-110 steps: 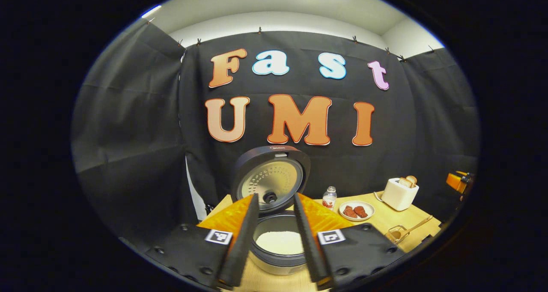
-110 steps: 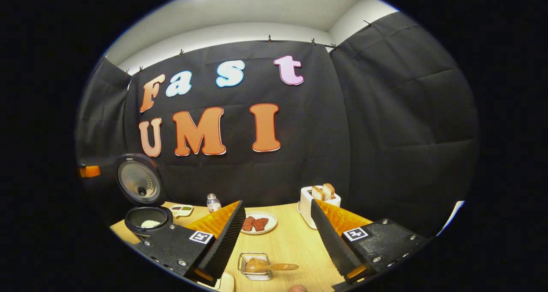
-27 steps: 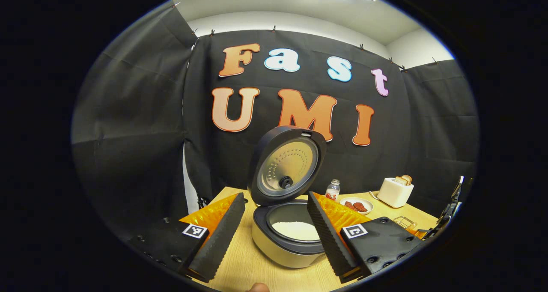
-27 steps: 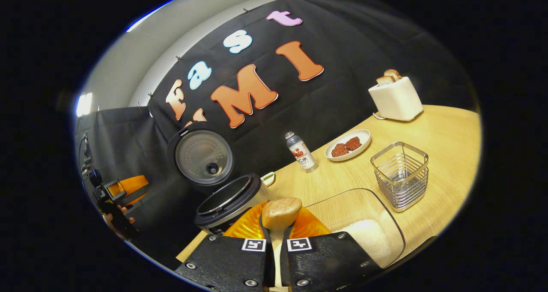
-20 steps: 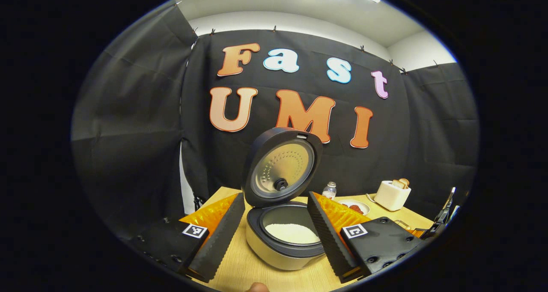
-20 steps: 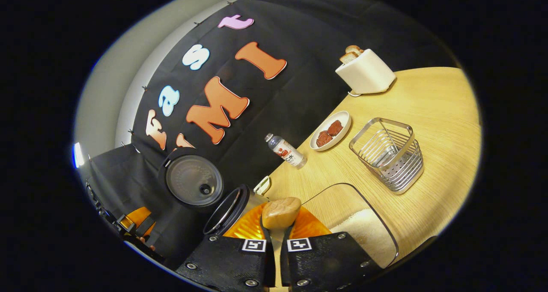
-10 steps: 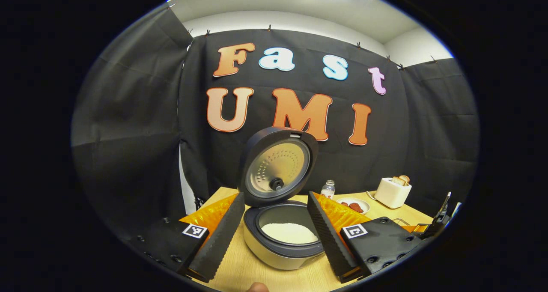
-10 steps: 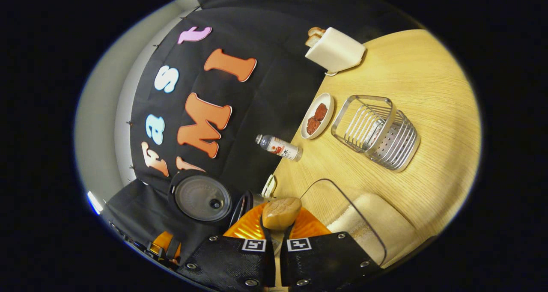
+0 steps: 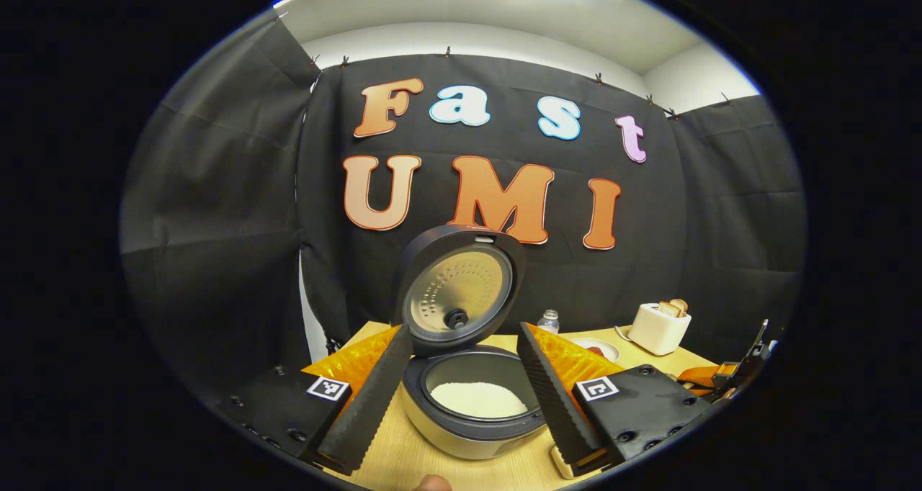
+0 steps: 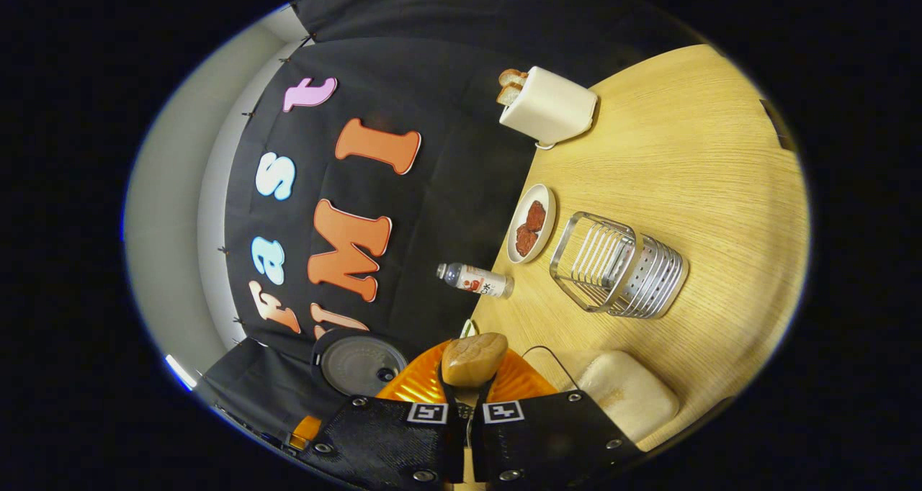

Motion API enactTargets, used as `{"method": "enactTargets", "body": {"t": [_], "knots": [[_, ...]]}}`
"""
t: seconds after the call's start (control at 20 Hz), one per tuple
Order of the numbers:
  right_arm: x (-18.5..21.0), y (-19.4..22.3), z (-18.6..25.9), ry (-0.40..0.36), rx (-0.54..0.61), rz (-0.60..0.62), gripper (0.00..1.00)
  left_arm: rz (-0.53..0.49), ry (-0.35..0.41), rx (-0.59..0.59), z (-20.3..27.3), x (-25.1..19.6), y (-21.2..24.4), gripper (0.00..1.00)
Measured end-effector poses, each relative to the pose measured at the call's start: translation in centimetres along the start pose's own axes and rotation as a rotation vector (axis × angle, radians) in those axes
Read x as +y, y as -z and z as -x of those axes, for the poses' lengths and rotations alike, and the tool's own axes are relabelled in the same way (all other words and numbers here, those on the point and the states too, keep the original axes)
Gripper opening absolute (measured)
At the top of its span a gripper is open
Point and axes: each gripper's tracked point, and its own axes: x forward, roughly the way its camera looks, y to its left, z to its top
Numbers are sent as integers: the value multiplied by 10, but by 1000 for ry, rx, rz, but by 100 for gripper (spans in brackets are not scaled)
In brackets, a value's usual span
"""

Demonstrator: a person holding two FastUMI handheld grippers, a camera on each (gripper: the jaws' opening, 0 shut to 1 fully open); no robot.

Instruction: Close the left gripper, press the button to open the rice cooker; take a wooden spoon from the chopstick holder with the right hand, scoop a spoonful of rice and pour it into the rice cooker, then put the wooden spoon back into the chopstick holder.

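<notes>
While the lid of the round grey rice cooker stands raised near the table's left edge, with a white bed of rice lying in its pot, the left gripper waits spread wide, one finger to each side of the pot and touching nothing. Its button work looks finished, so the step in hand is the pour.

Over to the right, the right gripper is clenched on the handle of the light-brown wooden spoon, and that view is rolled far over, which suggests the spoon is being tipped. The cooker's lid shows just left of the bowl, low in the right gripper view. Whether rice lies in the bowl cannot be told, as its rounded back faces the camera.

To pour well, the bowl should sit over the pot's opening before it tips further, turned slowly so grains fall inside the rim rather than onto the table.

Further right lie the clear container of rice and, beyond it toward the table's middle, the square wire chopstick holder, empty and upright, where the spoon returns.
</notes>
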Motion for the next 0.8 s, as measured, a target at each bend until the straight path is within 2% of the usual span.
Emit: {"method": "enactTargets", "body": {"t": [0.45,0.8], "knots": [[55,-17,-7,-71,17,-34,4,-23,-28,-25,0,3,-10,99],[124,-24,-29,-144,25,-16,4,-6,-35,-10,-6,10,-3,98]]}}
